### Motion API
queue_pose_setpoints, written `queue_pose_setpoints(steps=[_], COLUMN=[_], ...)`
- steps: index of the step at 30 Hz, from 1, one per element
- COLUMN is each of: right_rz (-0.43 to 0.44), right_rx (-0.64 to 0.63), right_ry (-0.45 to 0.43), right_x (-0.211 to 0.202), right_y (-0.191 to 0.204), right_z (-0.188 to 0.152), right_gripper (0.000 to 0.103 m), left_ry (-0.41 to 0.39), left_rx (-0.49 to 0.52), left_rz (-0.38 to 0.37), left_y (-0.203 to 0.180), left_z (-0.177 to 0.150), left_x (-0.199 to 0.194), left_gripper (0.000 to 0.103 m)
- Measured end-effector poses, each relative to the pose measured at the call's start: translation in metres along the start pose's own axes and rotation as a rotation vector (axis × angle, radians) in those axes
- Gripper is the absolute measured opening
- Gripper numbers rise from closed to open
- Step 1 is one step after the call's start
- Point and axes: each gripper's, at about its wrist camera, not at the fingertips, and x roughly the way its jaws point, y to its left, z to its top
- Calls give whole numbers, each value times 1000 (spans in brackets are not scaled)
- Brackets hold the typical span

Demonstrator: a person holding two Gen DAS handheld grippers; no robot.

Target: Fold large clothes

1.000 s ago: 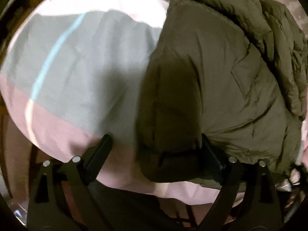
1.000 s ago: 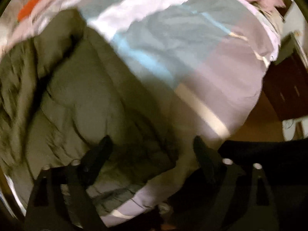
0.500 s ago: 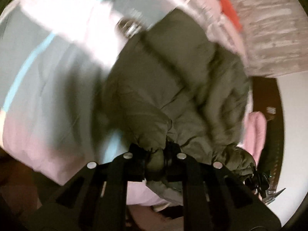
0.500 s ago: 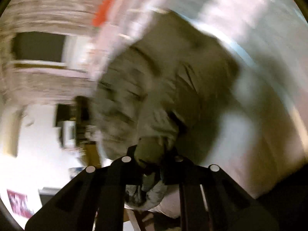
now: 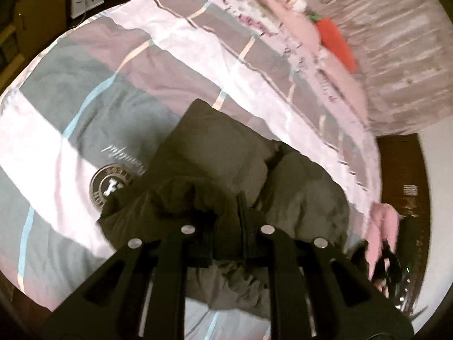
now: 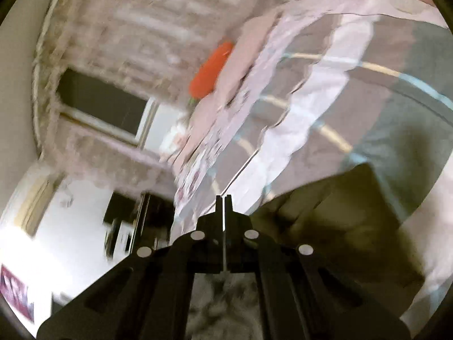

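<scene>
One striped patchwork bedspread (image 5: 198,56) under olive jacket (image 5: 215,164), curtained window (image 6: 104,107) beyond

Warm dim light, motion blur, fisheye warp

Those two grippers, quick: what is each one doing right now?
Left gripper: shut on the dark green jacket.
Right gripper: shut; fingertips meet, jacket fabric shows beneath it, but whether it holds any cannot be told.

The striped pink-and-grey bedspread (image 5: 85,107) lies open toward the bed's left edge; the bulky olive padded jacket (image 5: 215,153) blocks its middle, and pink pillows (image 5: 305,45) with an orange carrot-shaped toy (image 5: 337,42) crowd the head edge.
</scene>
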Motion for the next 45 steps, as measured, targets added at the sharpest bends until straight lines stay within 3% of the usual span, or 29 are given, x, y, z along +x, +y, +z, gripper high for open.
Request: queue_pose_setpoints(steps=[2,4,5,6,8,11,13,15,17,18,21,23,26,32,34,36,38,39,40,42,45], right_rz=[-8,9,42,91,151,147,37,-13,-55,-103,-208,-263,-248,-120,-199,-289,-385,-396,-375,-295,-178], right_rx=[-17,-178,-324,-422,-571,-703,-692,-509,-283,-189,12,68,71,-76,-198,-229,-248,-245,-252,-259,-244], right_ry=[99,240,342,422,579,721,700,653,601,584,571,575,595,682,684,691,723,732,736,697,540], right_x=[3,0,-2,-3,-5,-4,3,4,-4,-7,-14,-14,-10,19,27,33,44,44,44,40,22], right_y=[5,39,69,88,113,122,113,88,56,37,-1,-13,-11,29,41,37,28,23,23,31,49], right_z=[-8,-36,-65,-88,-136,-189,-188,-154,-120,-106,-89,-87,-95,-114,-124,-133,-144,-148,-150,-146,-118], right_gripper=[4,4,4,15,73,76,76,78,93,93,93,93,93,93,94,91,17,6,6,5,5], left_ry=[13,23,26,28,28,31,27,16,6,1,-15,-26,-23,-17,-13,-8,-10,-14,-22,-14,-31], left_rx=[11,5,-2,-14,-22,-23,1,34,59,70,115,140,141,178,197,219,229,223,208,169,110], left_rz=[34,37,39,40,45,40,48,55,59,63,78,80,70,78,77,80,90,97,107,74,35], left_y=[-14,-16,-16,-14,-10,-5,-6,-7,-6,-5,-4,-2,4,8,8,8,9,11,14,20,23], left_z=[6,8,8,10,13,14,10,2,-8,-12,-28,-41,-51,-70,-74,-79,-83,-84,-84,-81,-68], left_x=[25,41,45,49,52,50,45,36,29,26,18,13,9,0,-2,-4,-4,-5,-5,-5,-13], left_gripper=[13,13,13,13,13,14,15,17,19,19,26,28,34,41,43,43,42,38,25,17,14])
